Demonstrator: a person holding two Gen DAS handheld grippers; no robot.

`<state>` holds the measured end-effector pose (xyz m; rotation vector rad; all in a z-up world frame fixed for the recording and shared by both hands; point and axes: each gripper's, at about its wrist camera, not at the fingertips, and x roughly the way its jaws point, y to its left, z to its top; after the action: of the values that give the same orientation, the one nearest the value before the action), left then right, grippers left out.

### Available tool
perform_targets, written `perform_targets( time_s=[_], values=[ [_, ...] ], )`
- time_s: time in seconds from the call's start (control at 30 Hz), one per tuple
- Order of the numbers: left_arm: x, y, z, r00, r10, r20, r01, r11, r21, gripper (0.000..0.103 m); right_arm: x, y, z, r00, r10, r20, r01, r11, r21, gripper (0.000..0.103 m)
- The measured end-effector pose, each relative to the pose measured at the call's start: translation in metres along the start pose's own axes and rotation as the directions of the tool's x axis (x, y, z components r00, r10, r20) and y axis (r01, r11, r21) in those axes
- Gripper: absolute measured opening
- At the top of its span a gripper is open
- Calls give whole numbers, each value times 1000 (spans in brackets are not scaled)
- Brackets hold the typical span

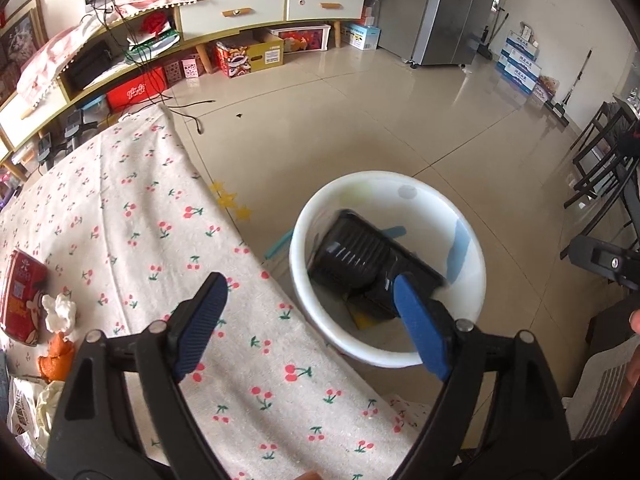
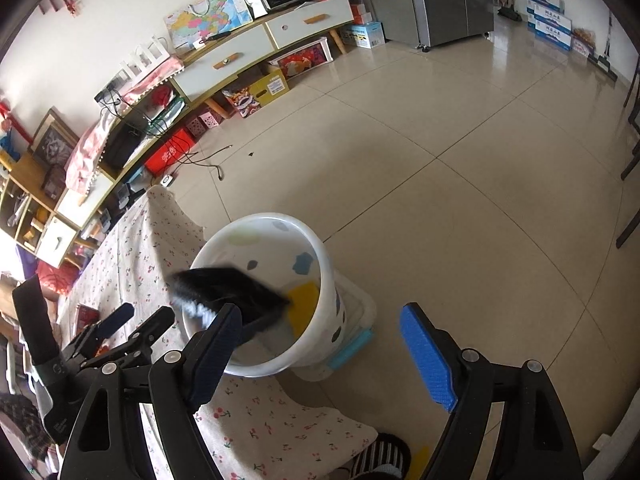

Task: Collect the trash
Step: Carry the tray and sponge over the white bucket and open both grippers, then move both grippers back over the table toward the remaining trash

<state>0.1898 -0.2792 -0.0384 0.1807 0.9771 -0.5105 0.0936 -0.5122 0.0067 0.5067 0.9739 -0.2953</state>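
A white bin [image 1: 384, 350] stands on the floor beside the table; it also shows in the right wrist view [image 2: 320, 264]. A black plastic tray [image 1: 360, 256] lies inside it over a yellow scrap [image 1: 362, 318]; in the right wrist view the tray [image 2: 224, 286] is blurred at the bin's mouth, next to the yellow scrap [image 2: 304, 304]. My left gripper [image 1: 312, 304] is open and empty over the table edge and the bin. My right gripper [image 2: 320, 340] is open and empty above the bin. On the cherry-print cloth [image 1: 140, 208] lie a red packet [image 1: 20, 296], crumpled white paper [image 1: 60, 312] and orange peel [image 1: 56, 360].
A TV cabinet [image 1: 240, 12] with boxes under it runs along the far wall. A fridge [image 1: 448, 8] stands at the back. Dark chairs [image 1: 600, 160] stand at the right. Cables [image 1: 192, 112] trail on the tiled floor. A foil bag [image 1: 24, 408] lies at the table's near left.
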Motion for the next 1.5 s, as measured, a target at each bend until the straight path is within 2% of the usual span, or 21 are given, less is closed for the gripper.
perform_targets(
  time_s=[0.4, 0.5, 0.93, 1.1, 1.27, 1.5],
  values=[
    [-37, 43, -18, 999, 35, 6, -35, 998, -46, 88, -3, 14, 1, 1000, 4, 7, -3, 1000, -22, 83],
    [-50, 57, -23, 999, 49, 14, -48, 997, -58, 93, -5, 22, -1, 1000, 9, 2, -9, 999, -39, 83],
    [-109, 120, -59, 991, 132, 29, -127, 985, -117, 102, -19, 88, -24, 998, 57, -5, -57, 981, -184, 84],
    [-131, 156, -81, 978, 207, 20, -202, 970, -136, 102, -19, 125, -36, 997, 80, -10, -80, 963, -257, 85],
    [-150, 199, -102, 965, 261, 2, -256, 946, -202, 102, -14, 164, -50, 995, 98, -34, -104, 941, -321, 85],
    [-168, 254, -135, 954, 301, -1, -286, 903, -319, 102, 0, 213, -72, 990, 114, -88, -139, 911, -389, 85]
  ],
)
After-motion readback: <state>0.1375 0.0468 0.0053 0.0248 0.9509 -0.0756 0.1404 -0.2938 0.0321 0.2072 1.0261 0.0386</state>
